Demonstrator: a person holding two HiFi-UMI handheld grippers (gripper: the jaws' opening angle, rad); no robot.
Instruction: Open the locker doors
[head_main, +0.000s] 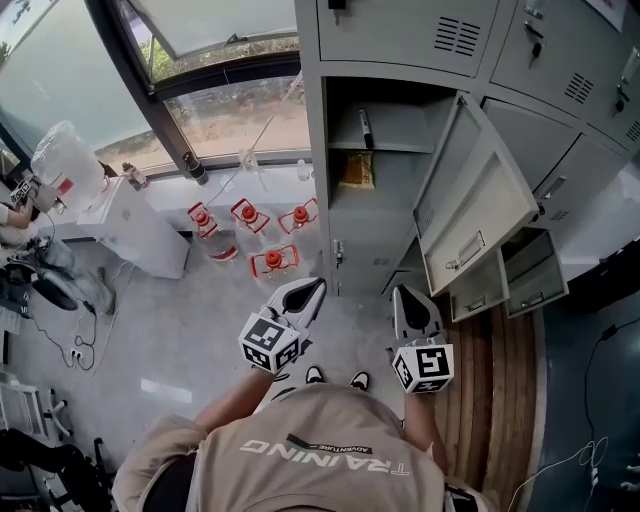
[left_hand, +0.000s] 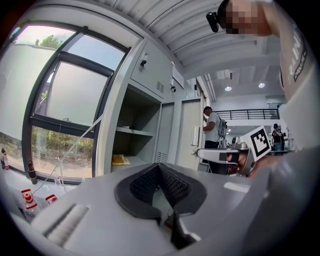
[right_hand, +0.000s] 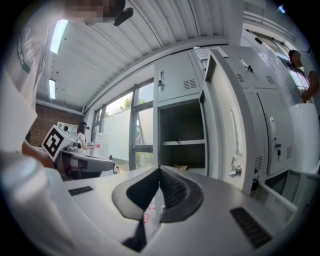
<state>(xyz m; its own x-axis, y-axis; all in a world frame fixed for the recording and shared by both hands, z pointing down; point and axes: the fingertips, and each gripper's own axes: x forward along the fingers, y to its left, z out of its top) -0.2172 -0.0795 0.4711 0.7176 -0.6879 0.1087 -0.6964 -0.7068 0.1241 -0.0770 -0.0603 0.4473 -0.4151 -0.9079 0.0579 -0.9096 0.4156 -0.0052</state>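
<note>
Standing open in the tall grey sheet-metal locker bank (head_main: 400, 40) is 1 flat pale door (head_main: 470, 200), a pressed rectangular panel swung out to the right with a small bright latch low on it. Its compartment (head_main: 385, 215) is a plain box of smooth painted steel, divided by 1 thin shelf (head_main: 385, 146). A slim black stick-shaped object (head_main: 366, 128) lies on that shelf, and a flat yellow packet (head_main: 357, 170) lies on the compartment floor below it. Lower down, a smaller grey door (head_main: 478, 292) and a second small door beside it (head_main: 535, 282) also hang open. The doors above are shut, with louvred vents.

The left claw (head_main: 316, 288) and right claw (head_main: 404, 294) have smooth white shells and are held low in front of the person's beige shirt. They are well apart from the lockers and touch nothing. The left one slants up and to the right toward the open compartment. The right one points almost straight ahead, below the swung door. Each carries a cube with black-and-white square markers at its near end.

In the left gripper view the 2 black ribbed pads (left_hand: 172, 187) are pressed together at their tips, leaving only a teardrop hollow behind them with nothing in it. The right claw's ribbed pads (right_hand: 172, 187) meet the same way and are also empty.

A cluster of 4 clear jugs with red caps (head_main: 272, 260) sits on the pale floor by the window.
</note>
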